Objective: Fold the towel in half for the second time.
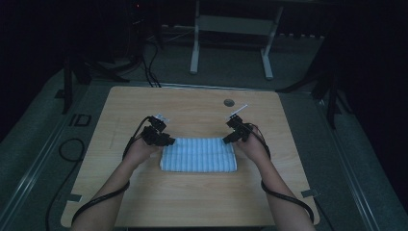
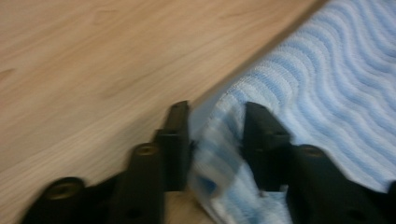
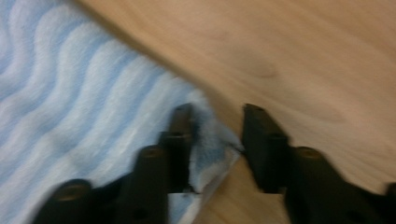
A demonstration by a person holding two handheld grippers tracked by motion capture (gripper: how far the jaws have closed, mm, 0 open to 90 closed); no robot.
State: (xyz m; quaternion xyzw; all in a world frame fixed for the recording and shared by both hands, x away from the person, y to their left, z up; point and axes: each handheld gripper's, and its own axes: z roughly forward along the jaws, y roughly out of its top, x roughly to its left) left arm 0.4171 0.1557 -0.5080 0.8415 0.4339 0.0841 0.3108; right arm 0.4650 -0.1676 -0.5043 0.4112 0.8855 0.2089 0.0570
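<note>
A folded blue-and-white striped towel (image 1: 198, 155) lies flat in the middle of the wooden table (image 1: 192, 108). My left gripper (image 1: 168, 141) is at the towel's far left corner and my right gripper (image 1: 227, 139) at its far right corner. In the left gripper view the left gripper (image 2: 217, 109) is open, with the towel's (image 2: 327, 93) raised corner between the jaws. In the right gripper view the right gripper (image 3: 217, 112) is open too. The towel's (image 3: 70, 93) corner lies against one jaw, with a gap to the other.
A round grey grommet (image 1: 229, 102) sits in the tabletop near its far edge. Beyond the table stands a white desk frame (image 1: 231, 29). Cables (image 1: 72, 149) run across the floor at the left. Bare wood surrounds the towel on all sides.
</note>
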